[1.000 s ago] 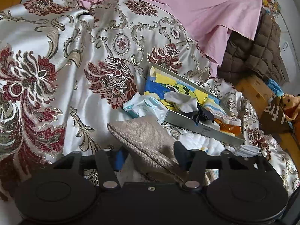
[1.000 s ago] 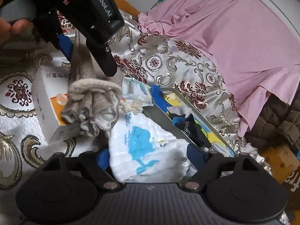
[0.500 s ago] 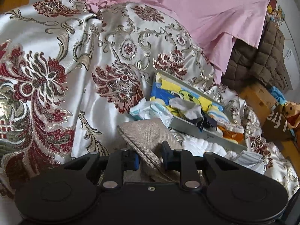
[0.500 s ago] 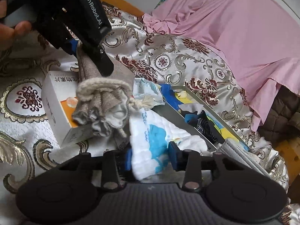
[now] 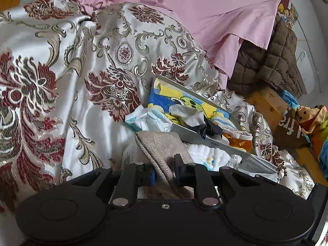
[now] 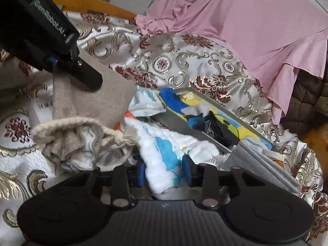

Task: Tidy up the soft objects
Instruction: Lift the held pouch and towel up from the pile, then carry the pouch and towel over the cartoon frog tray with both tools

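Observation:
A beige burlap drawstring pouch [image 5: 162, 147] lies on the bed; it also shows in the right wrist view [image 6: 92, 100], its gathered mouth and cord toward the camera. My left gripper [image 5: 165, 174] is shut on the pouch's closed end and shows in the right wrist view [image 6: 67, 61] at upper left. My right gripper [image 6: 164, 174] is shut on a white cloth with a blue print [image 6: 164, 155], which also shows in the left wrist view [image 5: 209, 160]. The cloth lies beside the pouch mouth.
A grey tray [image 6: 225, 108] with a yellow and blue cartoon liner holds socks and small cloths; it also shows in the left wrist view [image 5: 194, 133]. A white carton [image 6: 41, 106] lies under the pouch. A floral satin bedspread [image 5: 61, 82], a pink sheet [image 5: 205, 10] and a brown quilt [image 5: 276, 65] surround them.
Both grippers went from open to shut: the left closed on the burlap pouch, the right on the white cloth. Both have since lifted and shifted slightly.

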`<state>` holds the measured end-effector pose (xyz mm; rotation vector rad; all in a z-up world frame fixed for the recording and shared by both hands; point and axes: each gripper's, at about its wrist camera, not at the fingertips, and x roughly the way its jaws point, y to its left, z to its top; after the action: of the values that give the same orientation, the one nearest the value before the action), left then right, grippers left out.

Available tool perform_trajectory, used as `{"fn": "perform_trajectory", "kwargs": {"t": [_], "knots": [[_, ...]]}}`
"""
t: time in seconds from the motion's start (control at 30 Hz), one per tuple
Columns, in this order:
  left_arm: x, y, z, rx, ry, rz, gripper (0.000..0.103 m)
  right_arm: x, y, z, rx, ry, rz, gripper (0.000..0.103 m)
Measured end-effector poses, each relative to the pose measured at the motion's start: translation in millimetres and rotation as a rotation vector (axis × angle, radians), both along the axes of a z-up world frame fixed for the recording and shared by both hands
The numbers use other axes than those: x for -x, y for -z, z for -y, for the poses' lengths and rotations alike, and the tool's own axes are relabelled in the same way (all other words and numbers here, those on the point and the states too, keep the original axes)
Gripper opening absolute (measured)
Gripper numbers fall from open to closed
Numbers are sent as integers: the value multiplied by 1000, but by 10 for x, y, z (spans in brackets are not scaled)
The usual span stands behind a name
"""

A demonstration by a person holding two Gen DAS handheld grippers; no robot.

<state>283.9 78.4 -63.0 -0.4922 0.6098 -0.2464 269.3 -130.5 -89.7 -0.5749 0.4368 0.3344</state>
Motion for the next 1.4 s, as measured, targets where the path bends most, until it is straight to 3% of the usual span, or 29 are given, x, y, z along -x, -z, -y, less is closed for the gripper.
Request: {"fn": "perform_trajectory", "kwargs": {"t": [0.07,0.27,0.57,0.93,1.13,1.4], "knots": [[4,0,-8,7,-3,-1,16,10,-1,2,1,4,1,25],[68,-114,-52,31,-22,40,12,129,-52,27,-37,11,56,16],[147,-281,-159,77,-77,92,7,288,-217,17,-52,-6,86,12],[147,-530,-364,129,-158,160,6,217,-718,84,-190,9,67,11],[-127,-800,-398,144,-166,186,6,-14,-1049,50,-217,-2,64,11],[-954,-1103,-152,173,-180,239,6,-712,-1384,121,-306,10,47,11]]}}
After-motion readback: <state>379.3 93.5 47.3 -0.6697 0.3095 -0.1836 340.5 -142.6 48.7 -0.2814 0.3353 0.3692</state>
